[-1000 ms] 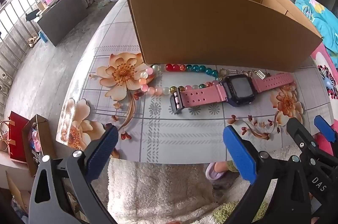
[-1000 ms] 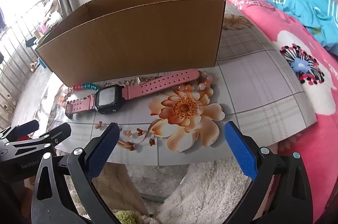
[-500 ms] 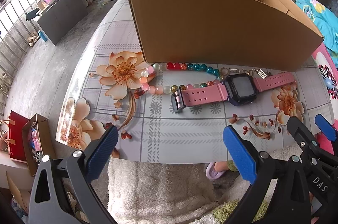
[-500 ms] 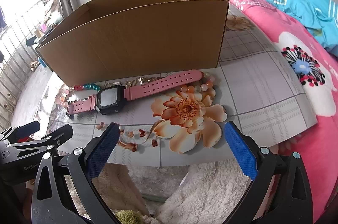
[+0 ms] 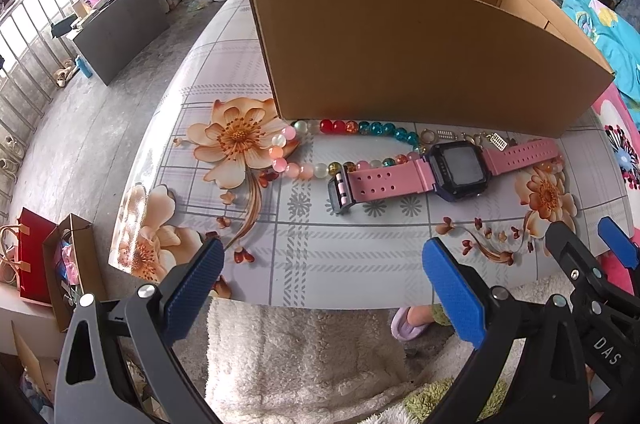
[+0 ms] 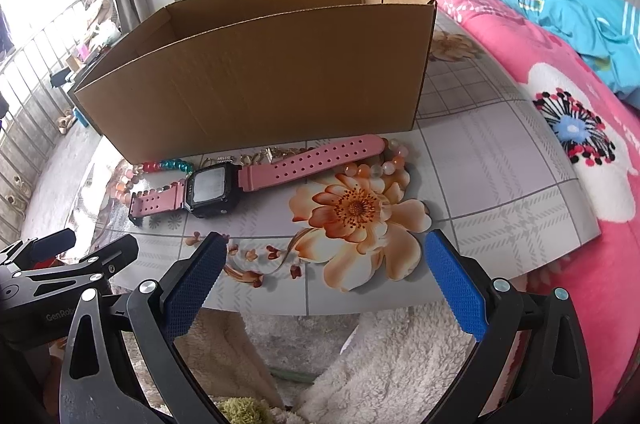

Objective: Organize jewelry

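Observation:
A pink-strapped watch [image 5: 444, 170] [image 6: 256, 178] with a dark square face lies flat on the floral table, just in front of an open cardboard box [image 5: 420, 52] [image 6: 272, 76]. A string of coloured glass beads [image 5: 320, 148] [image 6: 160, 168] curls behind and beside the watch, with a small metal chain with charms [image 5: 468, 138] against the box wall. My left gripper [image 5: 320, 288] hovers open at the table's near edge, below the watch buckle. My right gripper [image 6: 320, 284] is open too, over the near edge by the orange printed flower. Both hold nothing.
The table [image 5: 360, 244] has a glossy flower-print cover and its near edge runs just ahead of both grippers. A pink floral bedspread [image 6: 580, 112] lies right of the table. White fluffy fabric [image 5: 304, 356] lies below. Paper bags [image 5: 48, 264] stand on the floor at left.
Both grippers have crept slightly forward toward the table and box. The watch, beads and box have not moved.

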`<action>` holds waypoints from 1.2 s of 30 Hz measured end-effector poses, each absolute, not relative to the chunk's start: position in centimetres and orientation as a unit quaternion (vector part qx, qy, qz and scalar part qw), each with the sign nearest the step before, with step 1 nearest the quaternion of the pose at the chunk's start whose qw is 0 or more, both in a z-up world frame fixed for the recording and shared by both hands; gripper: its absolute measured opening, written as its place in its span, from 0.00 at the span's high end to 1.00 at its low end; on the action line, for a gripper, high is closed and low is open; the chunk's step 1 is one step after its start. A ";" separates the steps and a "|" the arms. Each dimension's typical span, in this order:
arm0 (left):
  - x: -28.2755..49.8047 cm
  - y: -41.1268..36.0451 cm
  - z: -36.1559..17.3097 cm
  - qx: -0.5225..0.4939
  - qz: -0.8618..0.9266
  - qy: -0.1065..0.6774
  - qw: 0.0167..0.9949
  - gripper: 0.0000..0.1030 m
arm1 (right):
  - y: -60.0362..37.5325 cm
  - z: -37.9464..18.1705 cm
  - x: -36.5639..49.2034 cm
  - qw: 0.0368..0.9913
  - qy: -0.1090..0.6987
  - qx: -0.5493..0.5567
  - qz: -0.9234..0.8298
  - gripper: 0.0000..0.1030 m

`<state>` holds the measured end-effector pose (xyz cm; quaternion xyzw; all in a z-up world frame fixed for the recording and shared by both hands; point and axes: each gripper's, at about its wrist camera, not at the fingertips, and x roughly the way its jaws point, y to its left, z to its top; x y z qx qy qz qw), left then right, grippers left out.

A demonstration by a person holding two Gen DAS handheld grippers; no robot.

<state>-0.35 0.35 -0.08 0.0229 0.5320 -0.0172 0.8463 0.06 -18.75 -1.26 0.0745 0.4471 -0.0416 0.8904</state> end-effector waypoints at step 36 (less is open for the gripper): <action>-0.5 1.7 -0.3 0.036 -0.028 0.519 0.853 0.05 | -18.3 -0.2 0.0 0.902 0.427 0.061 -0.024 0.08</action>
